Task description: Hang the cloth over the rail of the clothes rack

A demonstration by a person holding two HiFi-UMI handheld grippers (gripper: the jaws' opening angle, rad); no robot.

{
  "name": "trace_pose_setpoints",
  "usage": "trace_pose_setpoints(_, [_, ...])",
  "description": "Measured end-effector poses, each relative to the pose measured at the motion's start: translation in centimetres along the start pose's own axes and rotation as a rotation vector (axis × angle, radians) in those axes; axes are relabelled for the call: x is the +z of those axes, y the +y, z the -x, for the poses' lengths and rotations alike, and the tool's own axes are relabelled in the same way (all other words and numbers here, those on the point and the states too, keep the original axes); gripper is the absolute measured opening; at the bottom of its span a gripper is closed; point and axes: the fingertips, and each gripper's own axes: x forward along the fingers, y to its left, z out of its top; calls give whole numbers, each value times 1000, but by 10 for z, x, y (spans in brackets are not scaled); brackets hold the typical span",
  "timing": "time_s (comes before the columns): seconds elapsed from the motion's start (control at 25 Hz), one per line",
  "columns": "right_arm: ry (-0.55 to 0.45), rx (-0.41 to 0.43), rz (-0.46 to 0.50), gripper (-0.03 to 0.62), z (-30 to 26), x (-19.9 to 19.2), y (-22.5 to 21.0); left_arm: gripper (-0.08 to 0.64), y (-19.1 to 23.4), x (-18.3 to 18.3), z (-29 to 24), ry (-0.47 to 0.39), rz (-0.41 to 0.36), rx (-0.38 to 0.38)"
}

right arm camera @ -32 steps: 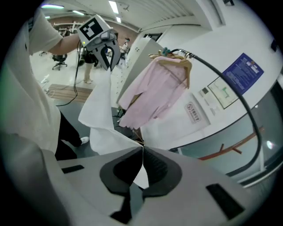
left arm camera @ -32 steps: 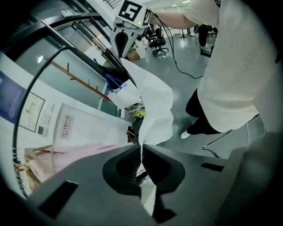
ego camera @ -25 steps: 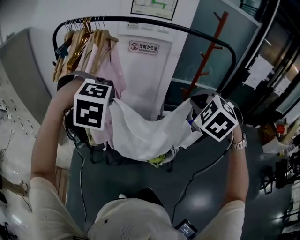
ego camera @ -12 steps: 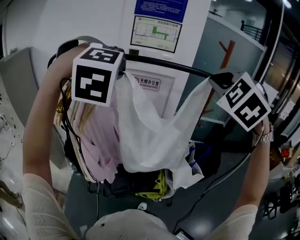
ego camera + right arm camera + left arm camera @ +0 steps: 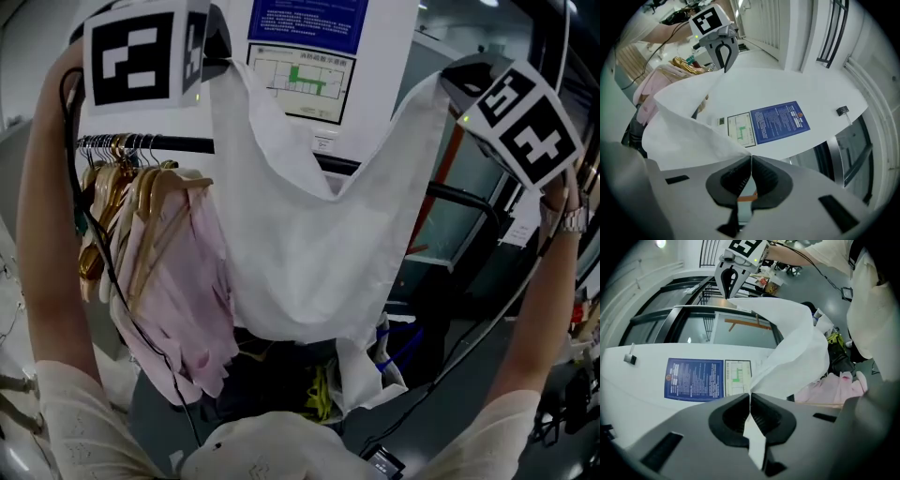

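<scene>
A white cloth hangs stretched between my two grippers, sagging in the middle. My left gripper is shut on its upper left corner, and my right gripper is shut on the upper right corner. Both corners are higher than the black rail of the clothes rack, which runs behind the cloth. In the left gripper view the jaws pinch the cloth, with the right gripper opposite. The right gripper view shows its jaws closed on the cloth, facing the left gripper.
Wooden hangers with pink garments fill the rail's left end. A blue notice and a plan hang on the white wall behind. A red coat stand is at the right. Dark and yellow items lie under the rack.
Both grippers have risen with the cloth, from below the rail to above it. The cloth now hangs higher and wider in front of the rack.
</scene>
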Motion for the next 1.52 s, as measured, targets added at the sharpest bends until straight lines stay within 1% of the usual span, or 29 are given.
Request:
trace_pose_setpoints(0.12, [-4,-38,-14,21,-14,5,-23,17,38,-2,-17,-33,-22,99])
trace_pose_setpoints(0.2, [-7,-55,-27,21,-29,4,-26,17,46,6,-26,-66,-55,131])
trace_pose_setpoints(0.28, [7,-67,-26,21,-46,-1,-25,17,52,7,-41,-77,-72,140])
trace_pose_setpoints(0.44, [35,-117,-36,21,-55,-9,-36,17,76,-9,-74,-48,-62,125])
trace_pose_setpoints(0.52, [63,-131,-34,21,-64,-16,-50,17,91,-21,-91,-23,-49,112])
trace_pose_setpoints(0.68, [157,-132,-50,21,-127,-46,-96,17,115,-48,-133,37,-19,78])
trace_pose_setpoints(0.8, [225,-139,-58,21,-170,-78,-104,17,113,-71,-178,85,9,28])
trace_pose_setpoints(0.84, [243,-120,-64,21,-183,-89,-98,17,104,-77,-195,90,19,-6])
trace_pose_setpoints(0.92, [265,-35,-92,21,-209,-109,-72,17,74,-87,-228,104,38,-108])
trace_pose_setpoints(1.0, [276,65,-120,21,-232,-125,-38,17,33,-107,-254,184,63,-227])
trace_pose_setpoints(1.04, [280,101,-122,21,-240,-131,-21,17,13,-115,-264,224,64,-274])
trace_pose_setpoints(1.08, [282,128,-117,21,-247,-135,-5,17,-4,-119,-272,245,54,-307])
trace_pose_setpoints(1.2, [259,209,-92,21,-257,-137,40,17,-38,-118,-284,251,13,-347])
trace_pose_setpoints(1.36, [199,395,-94,23,-255,-127,90,18,-64,-105,-289,219,30,-402])
trace_pose_setpoints(1.4, [192,424,-84,23,-254,-125,99,18,-70,-104,-290,218,35,-417])
trace_pose_setpoints(1.52, [180,466,-68,31,-255,-123,115,21,-82,-102,-292,201,40,-443])
